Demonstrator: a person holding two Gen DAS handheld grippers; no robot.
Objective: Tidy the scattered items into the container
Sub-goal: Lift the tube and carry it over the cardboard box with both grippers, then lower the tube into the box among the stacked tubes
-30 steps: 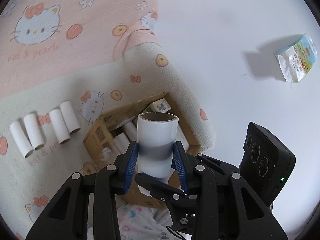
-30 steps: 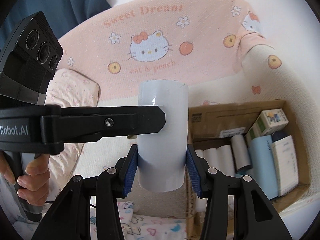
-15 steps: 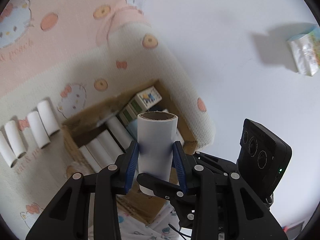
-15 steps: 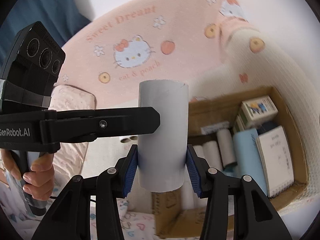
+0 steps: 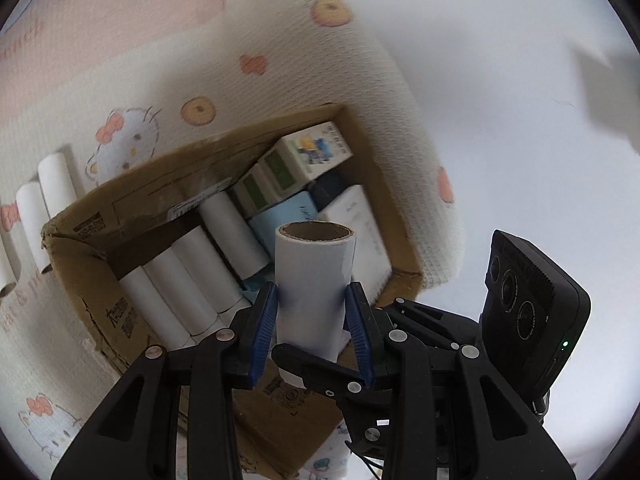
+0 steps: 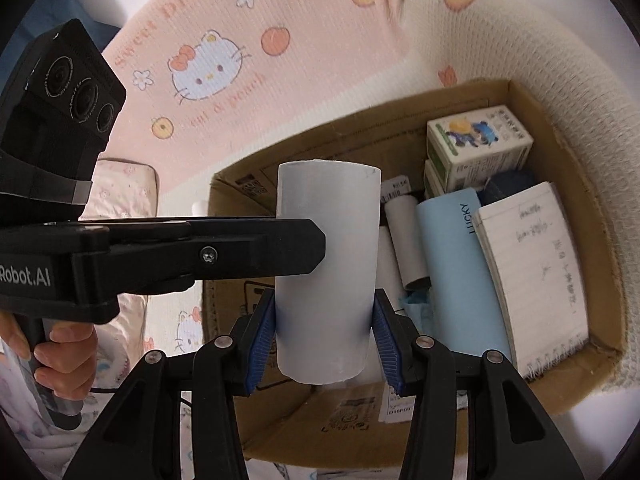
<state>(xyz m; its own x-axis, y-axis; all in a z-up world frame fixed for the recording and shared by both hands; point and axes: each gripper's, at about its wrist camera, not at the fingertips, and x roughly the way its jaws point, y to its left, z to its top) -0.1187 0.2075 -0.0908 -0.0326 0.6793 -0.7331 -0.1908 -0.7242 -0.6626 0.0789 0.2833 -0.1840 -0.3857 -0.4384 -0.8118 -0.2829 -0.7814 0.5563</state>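
Two grippers each clamp an upright white paper roll above the cardboard box (image 6: pixel 568 128): left gripper (image 5: pixel 312 320) on one roll (image 5: pixel 314 280), right gripper (image 6: pixel 324 340) on another (image 6: pixel 326 272). More rolls (image 5: pixel 188 280) lie inside the box; others (image 5: pixel 40 208) lie beside it.

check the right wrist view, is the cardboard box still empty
No, the cardboard box already holds white rolls, a light blue book, a spiral notebook and small cartons.

Both wrists — steeply down over box (image 5: pixel 132 208)
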